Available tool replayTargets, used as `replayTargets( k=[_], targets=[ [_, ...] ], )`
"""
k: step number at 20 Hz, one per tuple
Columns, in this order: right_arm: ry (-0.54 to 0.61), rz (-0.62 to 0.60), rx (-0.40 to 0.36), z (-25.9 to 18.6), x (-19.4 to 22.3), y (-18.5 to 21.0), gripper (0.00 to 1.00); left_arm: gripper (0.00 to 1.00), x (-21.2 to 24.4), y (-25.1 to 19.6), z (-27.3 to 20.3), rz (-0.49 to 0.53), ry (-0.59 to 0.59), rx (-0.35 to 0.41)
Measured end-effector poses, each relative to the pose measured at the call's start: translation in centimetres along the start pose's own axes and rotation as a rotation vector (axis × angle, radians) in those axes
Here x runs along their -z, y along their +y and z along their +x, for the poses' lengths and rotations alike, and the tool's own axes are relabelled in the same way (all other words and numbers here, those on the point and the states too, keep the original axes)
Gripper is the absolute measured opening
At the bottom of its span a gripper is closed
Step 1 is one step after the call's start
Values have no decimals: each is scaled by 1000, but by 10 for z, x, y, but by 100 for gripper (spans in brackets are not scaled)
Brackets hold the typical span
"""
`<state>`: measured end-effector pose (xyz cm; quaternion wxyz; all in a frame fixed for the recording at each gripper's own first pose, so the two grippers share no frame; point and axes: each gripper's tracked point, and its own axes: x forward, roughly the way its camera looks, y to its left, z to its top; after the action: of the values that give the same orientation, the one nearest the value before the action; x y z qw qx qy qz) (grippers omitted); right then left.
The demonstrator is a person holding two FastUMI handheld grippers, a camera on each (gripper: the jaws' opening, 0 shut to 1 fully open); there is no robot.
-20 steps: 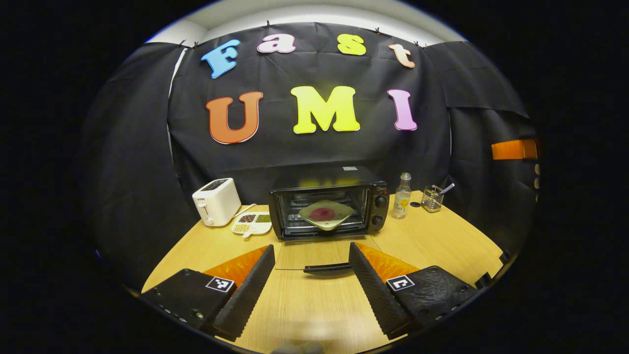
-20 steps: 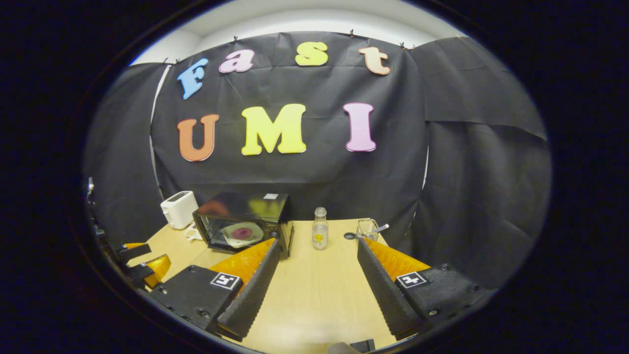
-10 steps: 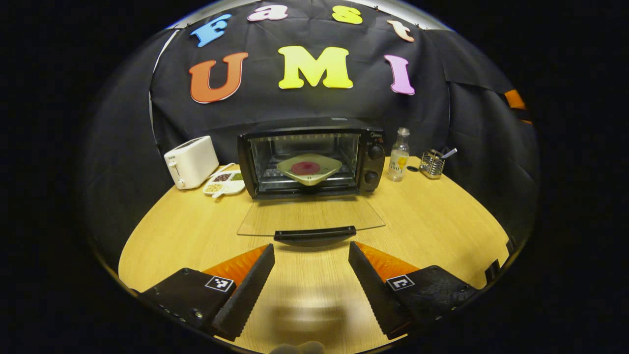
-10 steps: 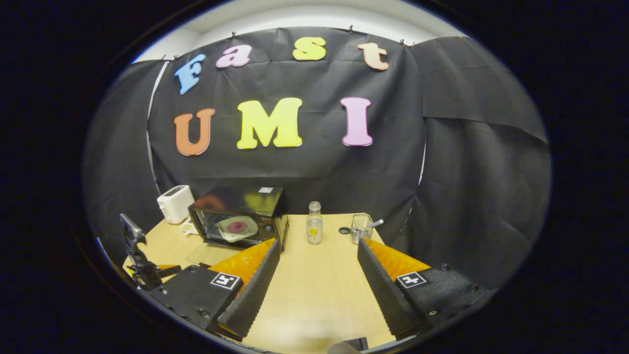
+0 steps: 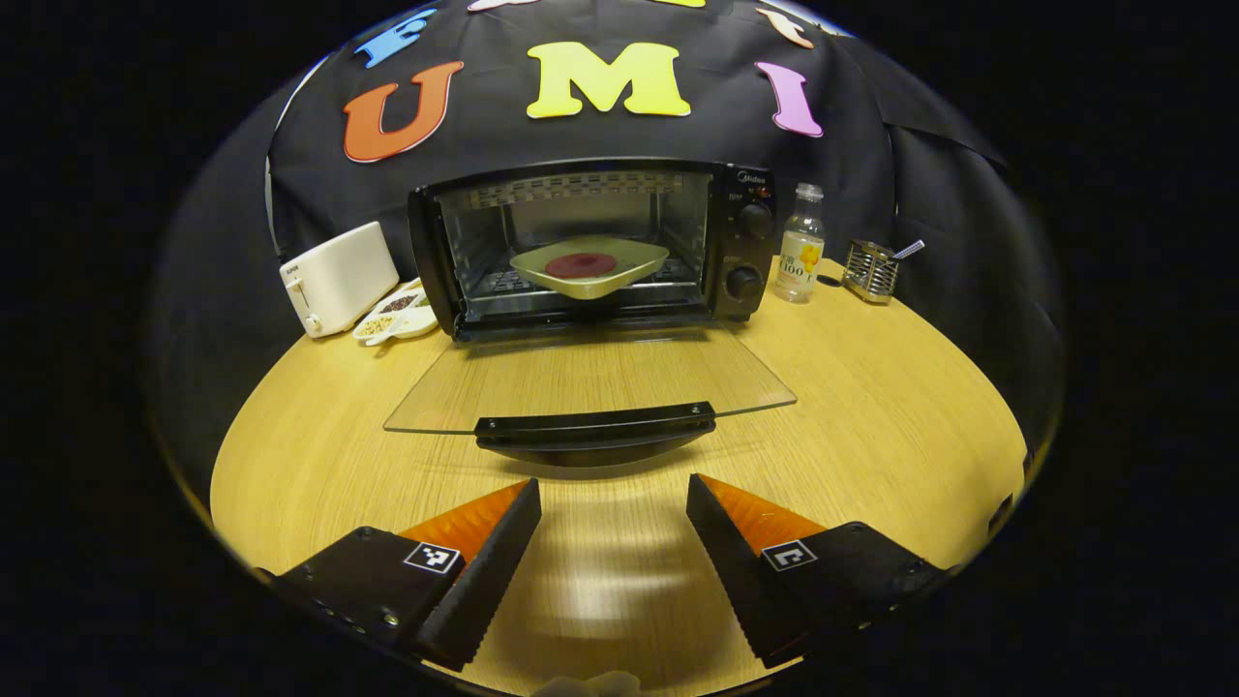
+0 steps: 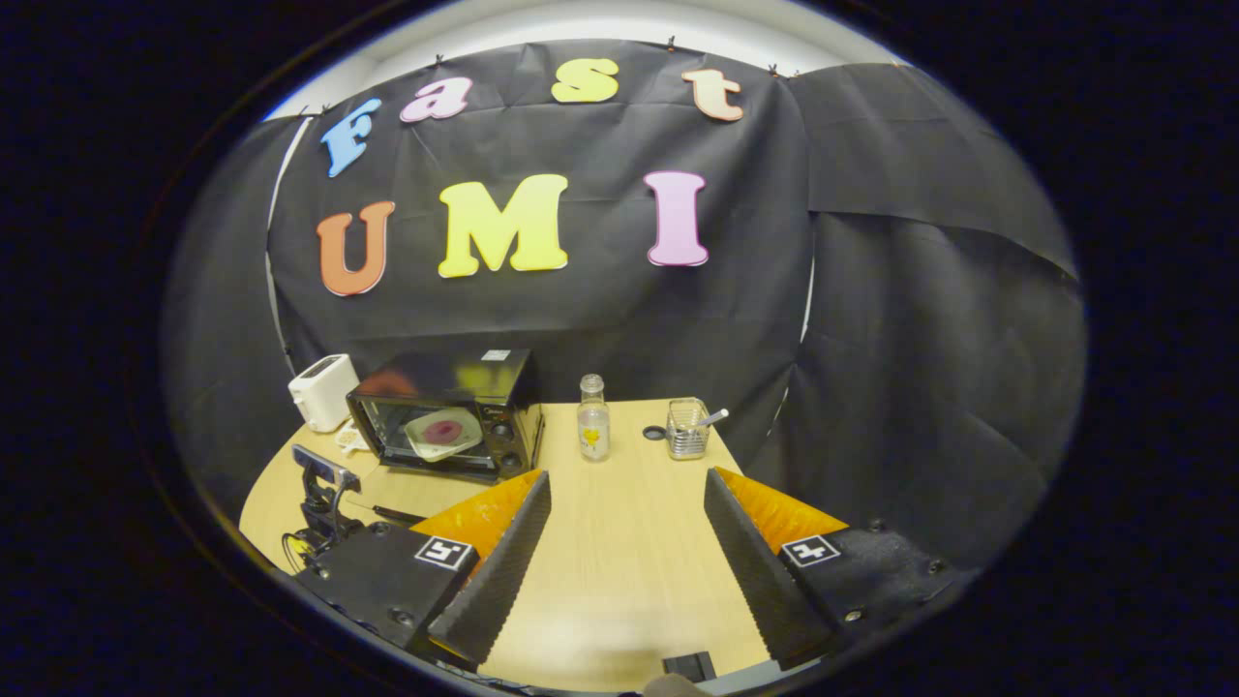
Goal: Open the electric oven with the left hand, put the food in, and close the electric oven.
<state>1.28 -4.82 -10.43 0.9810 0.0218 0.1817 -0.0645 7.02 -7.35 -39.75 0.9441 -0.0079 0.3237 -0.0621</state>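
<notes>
The black electric oven stands at the back of the table with its glass door folded down flat. Inside on the rack rests a pale plate with a round dark red food piece. The door's black handle lies just ahead of my left gripper, which is open and low over the table, a short gap from the handle. My right gripper is open and empty over the table, right of the oven. The left gripper's body shows at the left in the right gripper view.
A white toaster and a divided dish of grains sit left of the oven. A small clear bottle and a wire holder with a utensil stand to its right. Black cloth walls the table.
My left gripper has dropped lower and moved toward the oven, so the open door and handle now sit close in front of it. The right gripper drifted back and slightly right.
</notes>
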Motion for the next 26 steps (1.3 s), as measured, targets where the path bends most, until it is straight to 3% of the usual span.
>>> replayTargets(
  k=[4, 5, 6, 7, 15, 26],
  targets=[
    [13, 11, 31, -5, 6, -7, 96, 97, 5, 5, 17, 3, 22, -8],
    [13, 13, 38, -6, 7, -9, 100, 97, 4, 7, 20, 0, 23, -10],
    [17, 19, 41, -7, 8, -10, 96, 97, 4, 8, 21, 0, 24, -12],
    [27, 31, 44, -5, 11, -10, 100, 97, 2, 9, 23, 1, 26, -13],
    [40, 83, 44, -5, 13, -7, 96, 97, -14, 15, 26, -10, 21, -15],
    [16, 142, 37, -6, 10, -1, 96, 97, -114, 33, 16, -4, -105, -11]
  ],
)
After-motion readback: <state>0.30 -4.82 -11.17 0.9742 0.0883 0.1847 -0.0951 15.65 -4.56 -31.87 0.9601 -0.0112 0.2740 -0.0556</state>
